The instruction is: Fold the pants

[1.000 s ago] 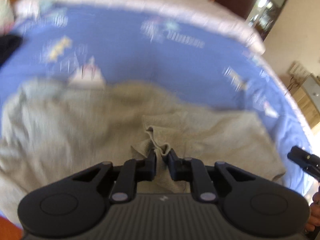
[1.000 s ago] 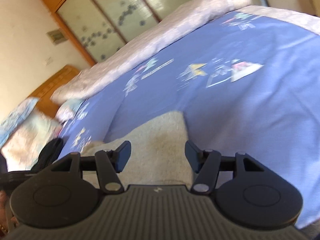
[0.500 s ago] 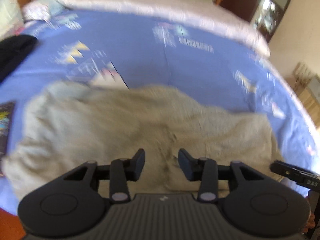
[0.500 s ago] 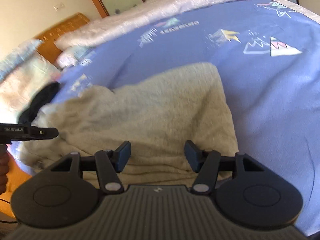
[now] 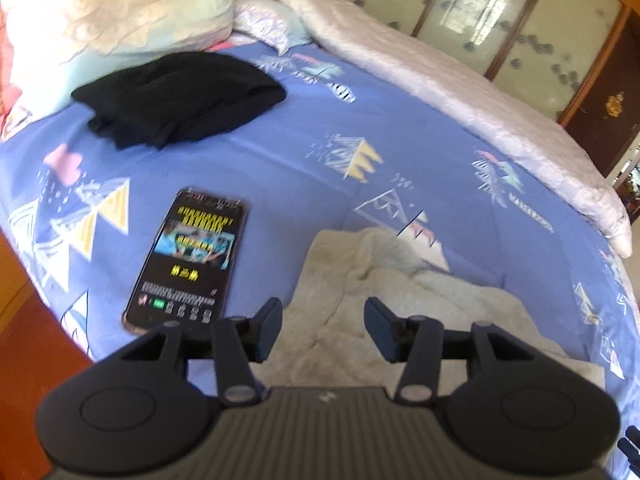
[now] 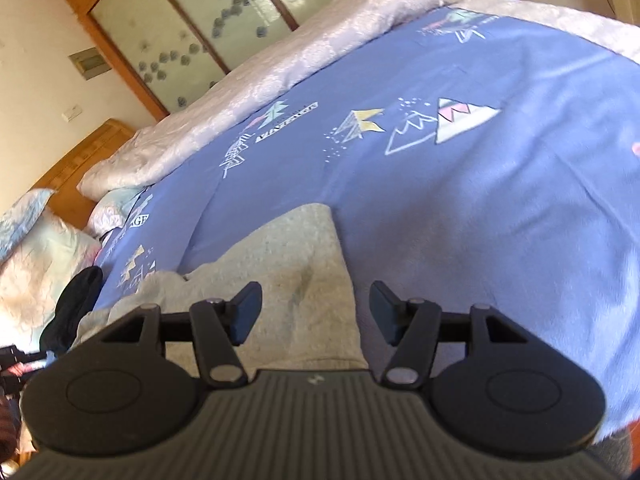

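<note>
released: one pants (image 5: 384, 320), one phone (image 5: 188, 256)

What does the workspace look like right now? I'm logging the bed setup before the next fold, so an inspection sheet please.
Surface: blue patterned bedsheet, pale quilt bunched along the far side.
Job's things: beige pants lying rumpled near the bed's edge.
Clutter: phone with lit screen, black garment, pillows.
Grippers: left gripper opening, nothing pinched; right gripper open over the pants, empty.
Cables: nothing seen.
Surroundings: wooden wardrobe with frosted panels, wooden headboard.
</note>
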Demonstrator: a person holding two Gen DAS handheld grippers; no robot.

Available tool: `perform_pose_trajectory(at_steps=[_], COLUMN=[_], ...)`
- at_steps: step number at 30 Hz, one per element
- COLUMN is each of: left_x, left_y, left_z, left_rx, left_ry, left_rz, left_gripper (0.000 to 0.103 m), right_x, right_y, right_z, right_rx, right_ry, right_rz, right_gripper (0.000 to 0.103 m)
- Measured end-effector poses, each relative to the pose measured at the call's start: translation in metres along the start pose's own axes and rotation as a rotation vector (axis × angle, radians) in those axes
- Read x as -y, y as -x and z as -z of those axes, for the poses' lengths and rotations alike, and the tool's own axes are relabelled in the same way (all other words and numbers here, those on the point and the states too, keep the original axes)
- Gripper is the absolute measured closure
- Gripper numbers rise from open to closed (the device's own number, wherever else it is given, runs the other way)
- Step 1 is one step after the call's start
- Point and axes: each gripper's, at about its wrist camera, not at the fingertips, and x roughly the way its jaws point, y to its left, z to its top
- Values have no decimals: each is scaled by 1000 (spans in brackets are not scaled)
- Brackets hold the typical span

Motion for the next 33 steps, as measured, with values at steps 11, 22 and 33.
perform_pose_trajectory(at_steps=[11,22,33], left_x=[71,261,275], left_y=[-11,-22,-59], left_z=[19,53,60], left_rx=[-108,-229,-366], left_ry=[-100,-504,-542], left_rz=[281,553,469], left_gripper=[57,11,95], right_x=[20,-115,-156], right_y=[-20,9,6], right_z=[17,19,40], right_rx=[-134,-82,-72], right_ry=[-180,264,437], right_rz=[-66,-255,-273], right_gripper=[74,88,64])
